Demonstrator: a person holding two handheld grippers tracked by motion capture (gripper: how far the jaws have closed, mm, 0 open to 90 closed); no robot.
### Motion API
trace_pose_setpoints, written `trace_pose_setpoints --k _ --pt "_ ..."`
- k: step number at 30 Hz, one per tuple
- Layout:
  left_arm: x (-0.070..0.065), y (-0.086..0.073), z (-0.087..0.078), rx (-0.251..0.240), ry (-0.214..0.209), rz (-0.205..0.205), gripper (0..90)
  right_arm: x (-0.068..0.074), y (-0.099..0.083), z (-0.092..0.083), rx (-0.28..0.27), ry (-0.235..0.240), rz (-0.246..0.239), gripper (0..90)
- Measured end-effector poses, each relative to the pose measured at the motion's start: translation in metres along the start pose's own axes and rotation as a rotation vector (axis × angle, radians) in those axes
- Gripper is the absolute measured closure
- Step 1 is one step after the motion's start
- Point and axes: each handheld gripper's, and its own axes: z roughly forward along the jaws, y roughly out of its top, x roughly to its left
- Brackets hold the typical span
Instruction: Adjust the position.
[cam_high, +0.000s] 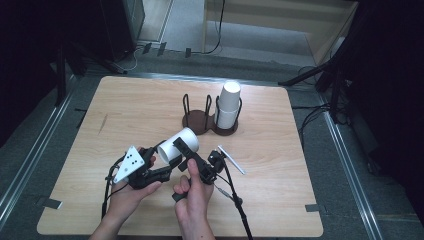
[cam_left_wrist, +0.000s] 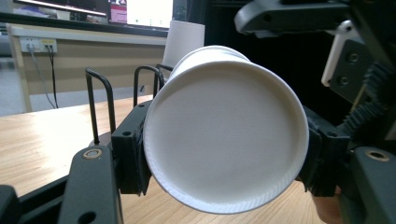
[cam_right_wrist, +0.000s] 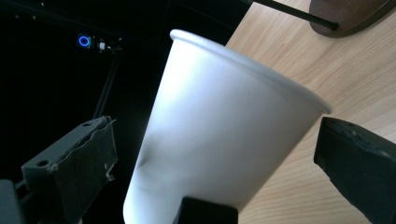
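Progress was partial: one cup (cam_high: 229, 104) was seated in the rack (cam_high: 207, 120); another cup (cam_left_wrist: 224, 130) was gripped by the left gripper (cam_high: 162, 170), with the right gripper (cam_high: 192, 155) open around it, two rack slots unfilled.

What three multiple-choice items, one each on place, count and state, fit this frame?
1. Where is the stack of cups? A in the rack's right slot; B flat on the table; C on the floor.
2. How many hands are in the high view? A one; B two; C three.
3. How is the left gripper? A open; B shut on the cup; C resting on the table.
Answers: 1 A, the stack stands inside the rack's right loops. 2 B, a hand on each gripper. 3 B, both pads press the cup's sides.
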Motion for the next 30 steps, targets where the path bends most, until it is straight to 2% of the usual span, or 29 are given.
trace_pose_setpoints --k 5,13,16,19,20,22,23,26,27,30 --pt "-0.001 0.0 0.0 -0.005 -0.004 0.004 32.6 -0.004 0.006 0.005 0.001 0.004 0.058 0.0" --pt "-0.001 0.0 0.0 0.0 -0.004 0.023 32.6 -0.011 0.009 0.015 0.04 0.023 0.144 0.1" --pt "-0.001 0.001 0.0 0.0 -0.004 0.023 32.5 -0.011 0.009 0.017 0.038 0.055 0.172 5.8" --pt "-0.001 0.001 0.0 0.002 -0.004 0.025 32.4 -0.011 0.009 0.017 0.032 0.065 0.185 10.5" --pt "0.0 0.001 0.0 -0.002 -0.002 0.021 32.4 -0.012 0.01 0.016 0.023 0.076 0.188 18.2" --pt "0.0 0.001 0.0 -0.004 -0.004 0.021 31.8 -0.012 0.01 0.016 0.02 0.085 0.197 19.4" --pt "0.0 0.001 -0.001 -0.007 -0.011 0.018 31.5 -0.013 0.009 0.016 0.019 0.112 0.204 22.4" --pt "0.001 0.002 -0.001 -0.026 -0.015 0.041 30.5 -0.015 0.008 0.016 0.008 0.153 0.213 25.0" --pt "0.001 0.002 -0.001 -0.026 -0.015 0.041 30.3 -0.015 0.008 0.016 0.008 0.153 0.213 25.0" --pt "-0.001 0.005 -0.005 -0.026 0.02 0.051 30.0 -0.015 0.009 0.015 -0.015 0.185 0.201 27.2"
